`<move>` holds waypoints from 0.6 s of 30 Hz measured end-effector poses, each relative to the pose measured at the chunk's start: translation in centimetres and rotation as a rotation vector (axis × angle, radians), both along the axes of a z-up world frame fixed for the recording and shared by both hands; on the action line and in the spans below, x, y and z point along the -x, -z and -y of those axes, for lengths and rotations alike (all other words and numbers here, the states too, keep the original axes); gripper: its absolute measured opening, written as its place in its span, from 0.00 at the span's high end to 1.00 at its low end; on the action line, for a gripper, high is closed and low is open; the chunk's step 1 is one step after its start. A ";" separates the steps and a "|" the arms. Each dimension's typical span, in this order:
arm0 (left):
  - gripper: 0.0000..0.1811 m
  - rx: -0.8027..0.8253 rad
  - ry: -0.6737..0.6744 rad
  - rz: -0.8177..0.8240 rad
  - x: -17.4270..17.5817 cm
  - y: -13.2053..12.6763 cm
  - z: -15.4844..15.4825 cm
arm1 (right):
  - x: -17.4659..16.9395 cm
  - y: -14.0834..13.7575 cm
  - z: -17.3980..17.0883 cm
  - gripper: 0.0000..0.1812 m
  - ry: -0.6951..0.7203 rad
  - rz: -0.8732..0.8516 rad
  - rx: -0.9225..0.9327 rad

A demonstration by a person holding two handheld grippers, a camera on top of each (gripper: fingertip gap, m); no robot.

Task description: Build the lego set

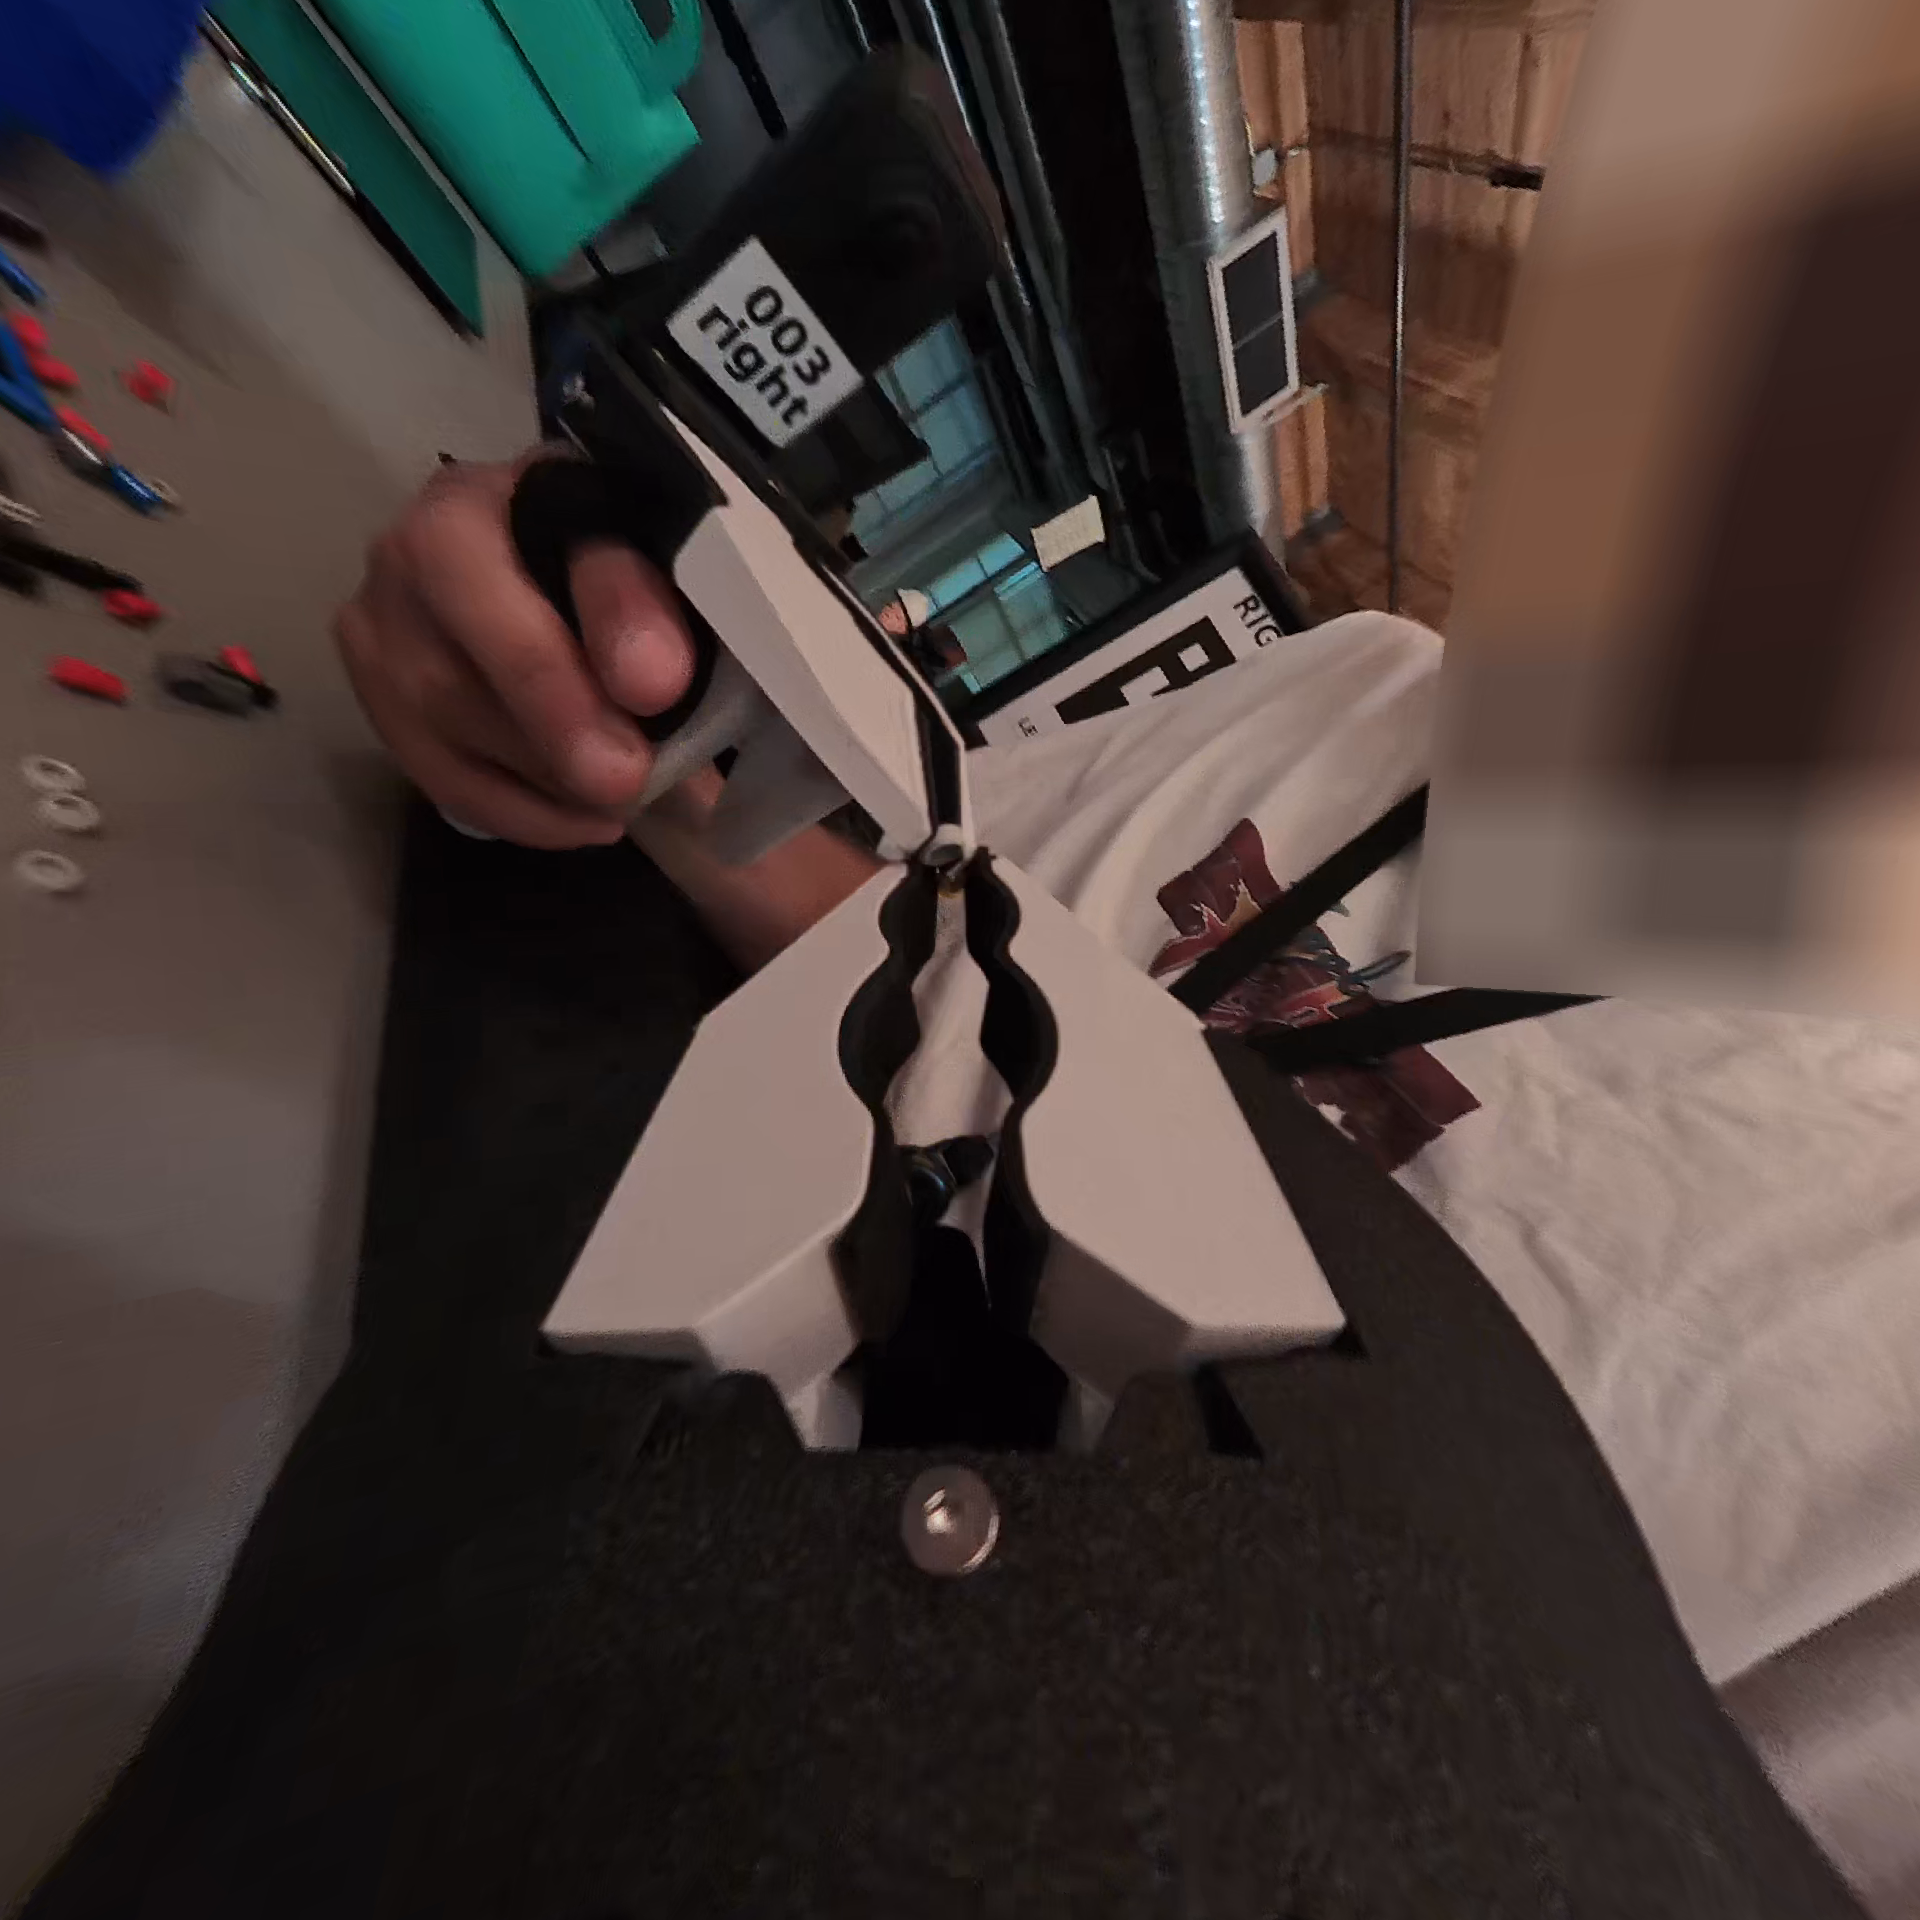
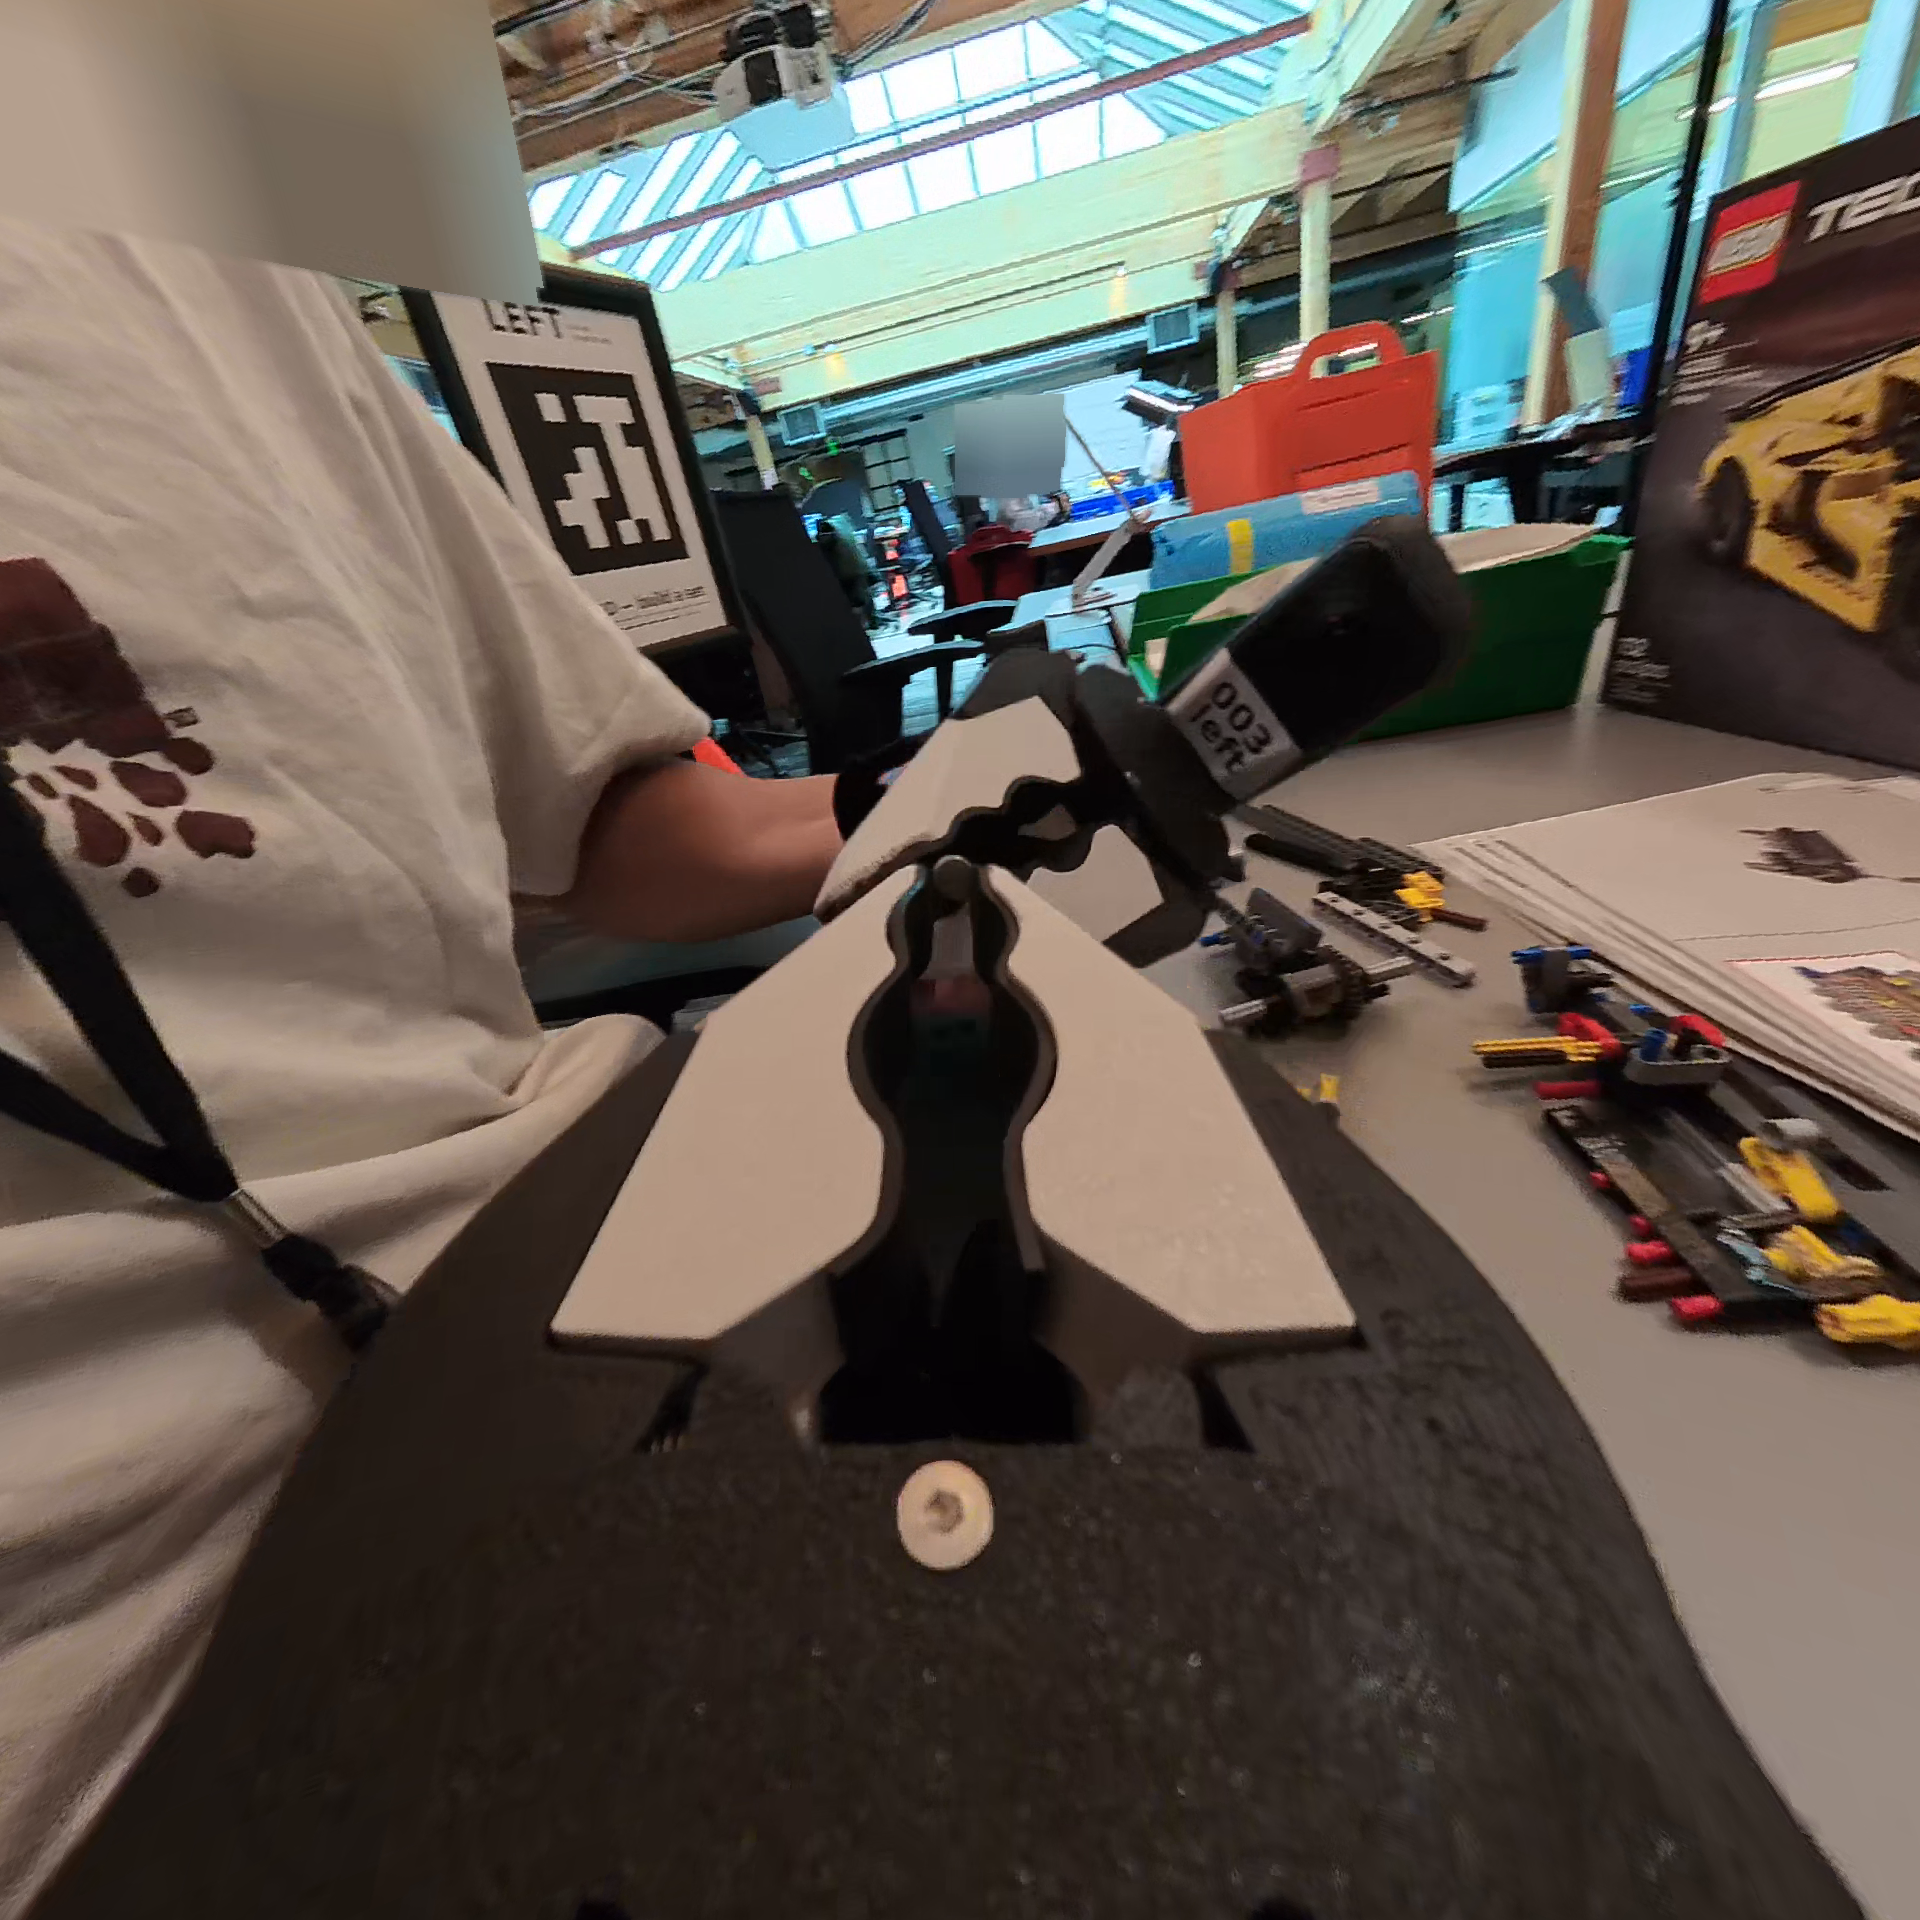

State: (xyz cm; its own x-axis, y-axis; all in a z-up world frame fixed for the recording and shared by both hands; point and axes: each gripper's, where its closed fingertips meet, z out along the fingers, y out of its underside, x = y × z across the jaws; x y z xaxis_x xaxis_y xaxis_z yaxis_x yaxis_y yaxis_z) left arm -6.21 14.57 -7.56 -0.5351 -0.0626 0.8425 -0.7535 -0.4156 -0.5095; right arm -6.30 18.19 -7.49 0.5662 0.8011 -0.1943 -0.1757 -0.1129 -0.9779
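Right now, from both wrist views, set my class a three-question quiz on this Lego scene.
1. True or false: the left claw and right claw are far apart.
2. The car on the Lego box is: A red, B yellow, C green.
3. What printed thing lies beside the loose pieces on the table?
Key: 1 false, their tips meet at a small grey piece; 2 B; 3 the instruction booklet.

— Any room ahead of my tongs?
— Little. My left gripper and right gripper meet tip to tip, my white shirt close behind.
— To the side?
— Scattered lego pieces and the booklet crowd the grey table; its near strip lies bare.
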 end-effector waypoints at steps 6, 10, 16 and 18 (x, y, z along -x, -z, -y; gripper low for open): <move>0.98 -0.050 -0.132 0.093 -1.0 -0.5 -2.1 | -2.7 -1.5 -1.6 0.97 0.191 -0.052 -0.055; 0.98 -0.036 -0.357 0.167 -2.7 -1.1 -5.4 | -4.9 -1.8 -2.1 0.97 0.438 0.111 -0.197; 0.98 0.210 -0.447 0.198 -3.4 -1.9 -6.4 | -3.1 -1.3 -3.4 0.97 0.618 0.415 -0.365; 0.98 0.242 -0.451 0.214 -3.3 -2.3 -6.5 | -2.9 -1.0 -3.6 0.97 0.624 0.449 -0.368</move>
State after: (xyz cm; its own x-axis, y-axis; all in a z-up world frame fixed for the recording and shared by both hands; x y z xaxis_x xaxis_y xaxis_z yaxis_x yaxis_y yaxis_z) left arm -2.89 21.12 -5.23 -0.6605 -0.1434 0.7370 -0.3640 -0.7974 -0.4813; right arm -3.45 21.80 -6.48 0.8861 0.2848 0.3656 0.3128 0.2146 -0.9253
